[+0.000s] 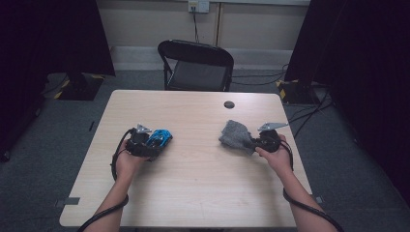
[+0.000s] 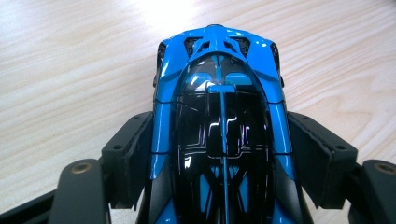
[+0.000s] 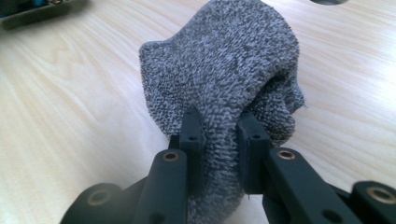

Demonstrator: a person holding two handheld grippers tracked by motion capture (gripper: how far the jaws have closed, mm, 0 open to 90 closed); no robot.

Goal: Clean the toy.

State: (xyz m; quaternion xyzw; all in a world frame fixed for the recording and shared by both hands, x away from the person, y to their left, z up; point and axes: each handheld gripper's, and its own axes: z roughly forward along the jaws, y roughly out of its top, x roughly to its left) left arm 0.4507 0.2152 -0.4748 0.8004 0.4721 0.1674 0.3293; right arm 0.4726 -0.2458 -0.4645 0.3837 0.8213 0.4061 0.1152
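Setting: a light wooden table (image 1: 203, 193) seen from above; a person's forearms enter from six o'clock, one gripper in each hand.
Left gripper (image 1: 147, 143): at about nine o'clock from the table's middle, held in the left hand (image 1: 126, 162), pointing toward two o'clock in the high view.
Left jaws: clamped on the blue toy car (image 2: 219, 121) — in the left gripper view each black pad lies flat against one flank of the car, at about its mid-length.
Blue toy car: glossy blue body with a black canopy and black rear panels; it runs lengthwise between the jaws, its far end toward twelve o'clock in the left gripper view. In the high view it shows just past the gripper's body at (image 1: 160, 138). Whether its wheels touch the tabletop cannot be told.
Right gripper (image 1: 255, 143): at about three o'clock from the table's middle, held in the right hand (image 1: 278, 157), pointing toward nine o'clock in the high view.
Right jaws: drawn close together, pinching a fold of the grey cloth (image 3: 224, 74) — terry pile bulges on both sides of the pads.
Grey cloth: bunched into a rounded lump beyond the jaw tips; in the high view it sits at (image 1: 234, 135), just left of the gripper.
Spacing: car and cloth lie well apart, at roughly the same depth on the table.
Background: a black folding chair (image 1: 196, 65) at twelve o'clock beyond the far edge; a dark round grommet (image 1: 229, 104) in the tabletop near that edge.
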